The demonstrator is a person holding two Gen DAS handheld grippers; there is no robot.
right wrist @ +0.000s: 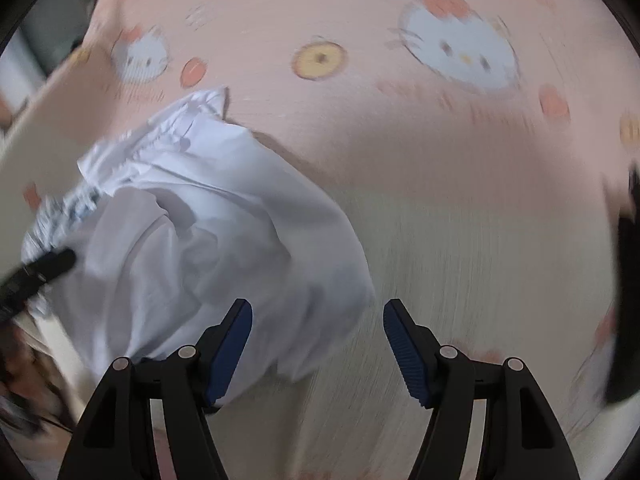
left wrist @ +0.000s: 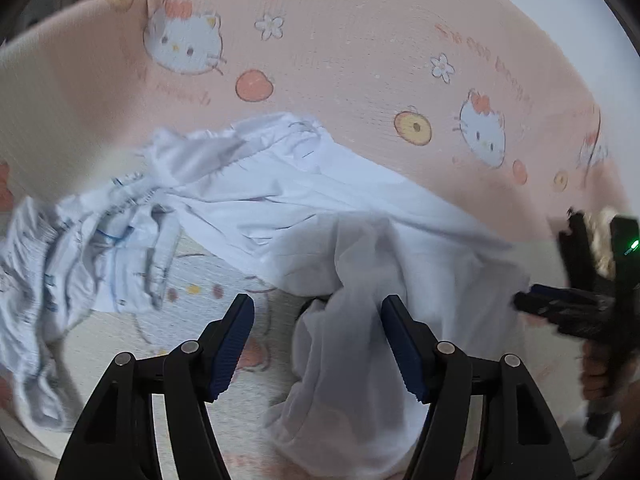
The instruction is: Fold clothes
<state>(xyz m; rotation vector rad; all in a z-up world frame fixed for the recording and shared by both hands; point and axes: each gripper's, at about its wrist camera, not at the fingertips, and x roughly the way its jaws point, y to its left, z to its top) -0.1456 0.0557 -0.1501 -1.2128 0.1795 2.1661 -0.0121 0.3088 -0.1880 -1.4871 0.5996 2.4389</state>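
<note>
White garment crumpled on pink cartoon-print bedsheet. Left gripper jaws open, a fold between them. Right gripper jaws open, over bare sheet. Only left view shows patterned garment far left, blurred, possibly separate.

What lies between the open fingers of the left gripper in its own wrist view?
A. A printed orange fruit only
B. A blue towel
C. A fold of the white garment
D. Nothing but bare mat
C: in the left wrist view a hanging fold of the white garment sits between the spread fingers of the left gripper.
</note>
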